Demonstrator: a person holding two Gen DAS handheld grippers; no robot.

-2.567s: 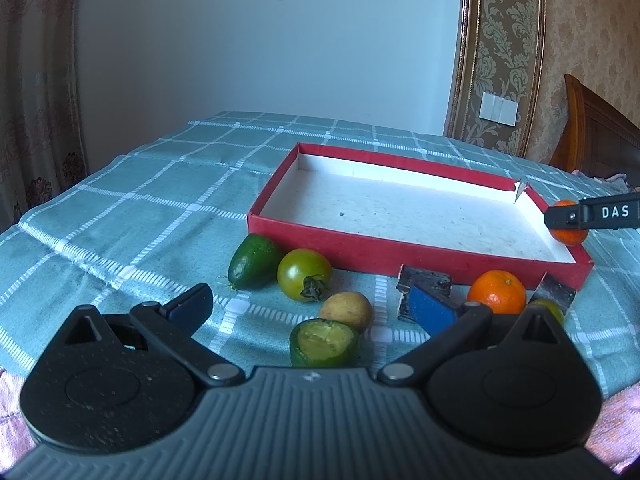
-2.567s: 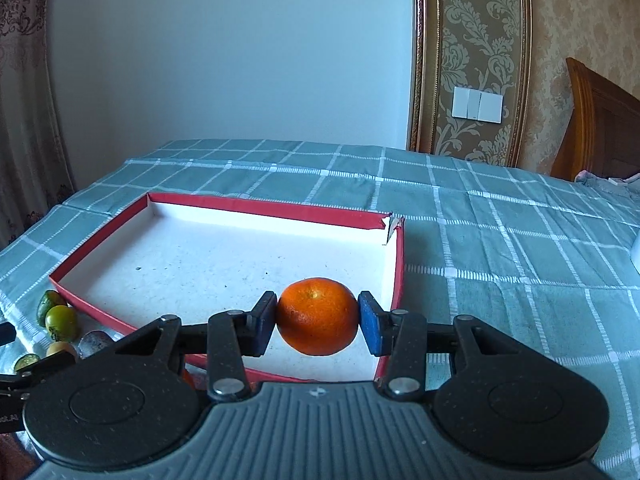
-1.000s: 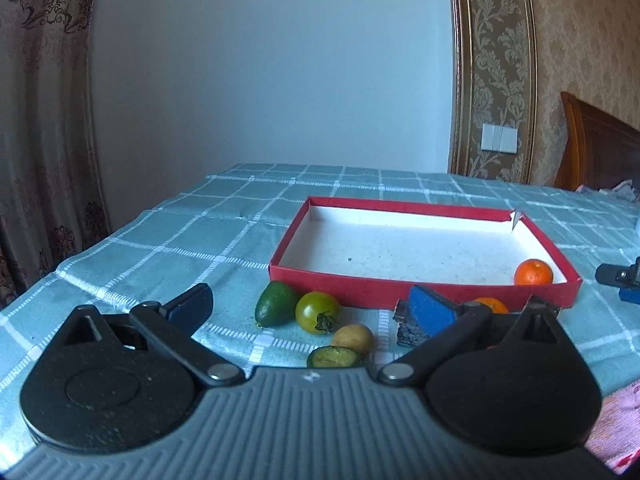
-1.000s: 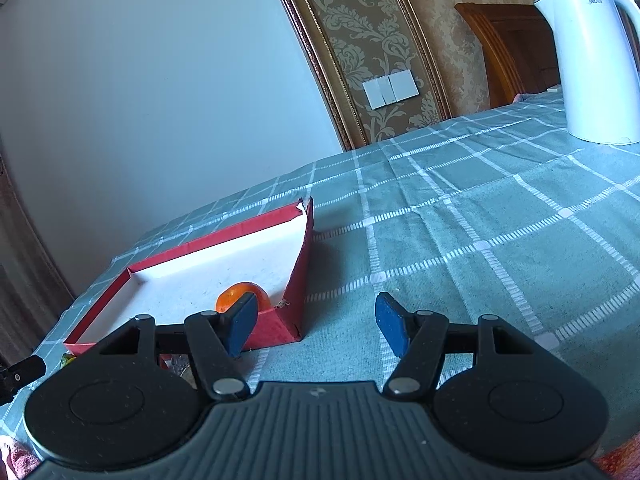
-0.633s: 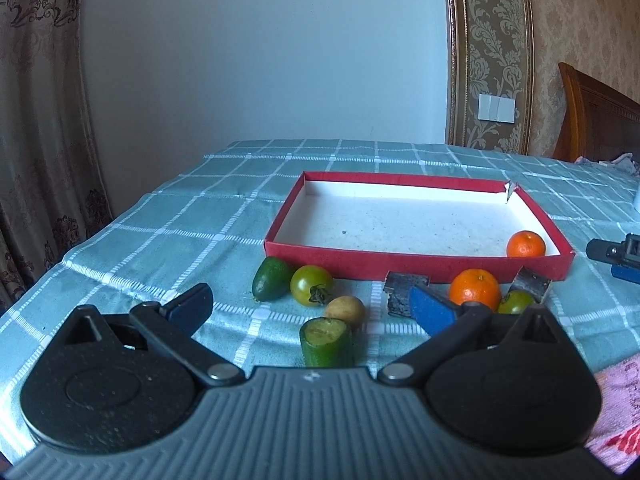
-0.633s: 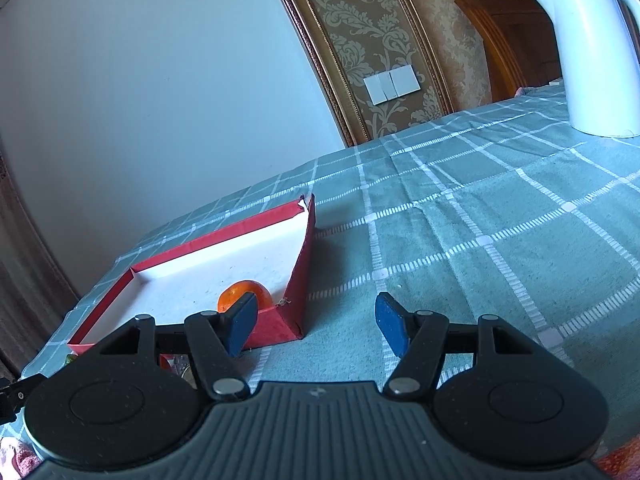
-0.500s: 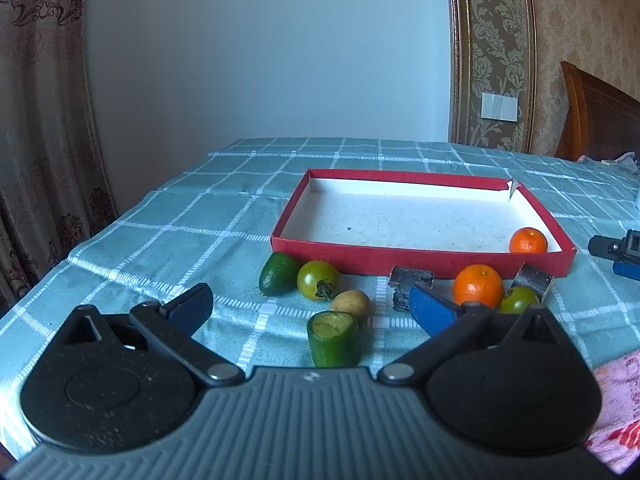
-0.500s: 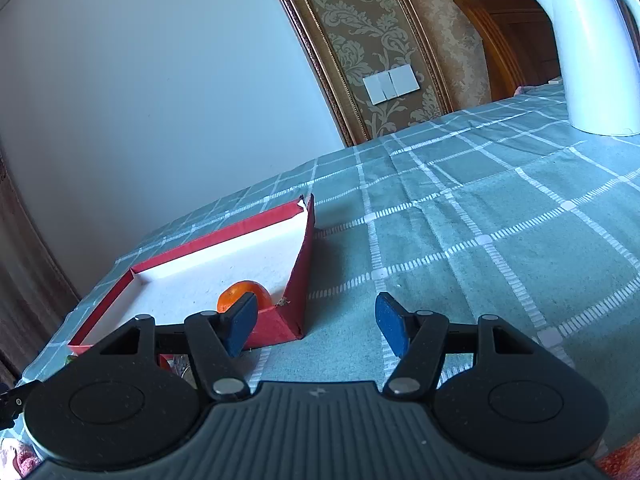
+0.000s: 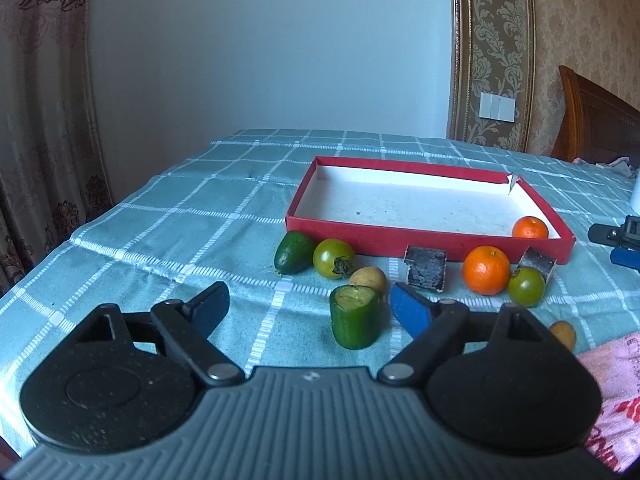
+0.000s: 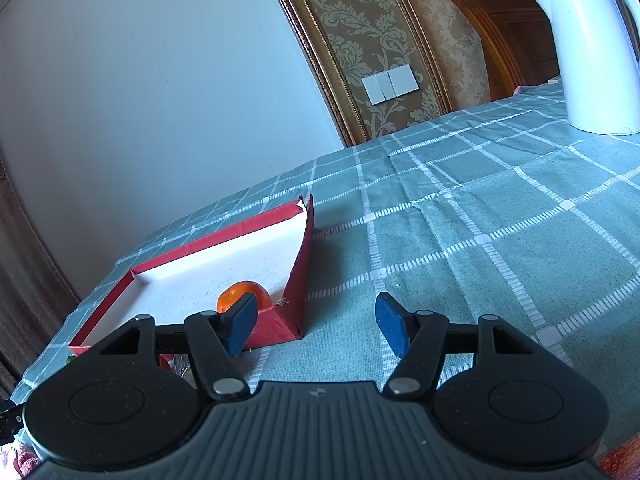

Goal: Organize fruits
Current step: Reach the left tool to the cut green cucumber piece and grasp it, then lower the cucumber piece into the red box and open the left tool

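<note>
While the left gripper point(image 9: 306, 308) narrows its still-wide jaws around nothing, the cut green fruit point(image 9: 355, 317) stands upright on the tablecloth point(image 9: 192, 232), just inside its blue right pad. It looks light, firm-skinned and bruisable; grip its straight sides. One orange point(image 10: 244, 295) lies in the red box point(image 10: 296, 292). The right gripper point(image 10: 314, 322) is half-open and empty. The far-right kettle point(image 10: 586, 48) reads "Midea".

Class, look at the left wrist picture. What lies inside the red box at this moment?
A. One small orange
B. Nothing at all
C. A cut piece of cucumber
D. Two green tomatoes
A. A single small orange sits in the near right corner of the red box; every other fruit lies outside on the tablecloth.
</note>
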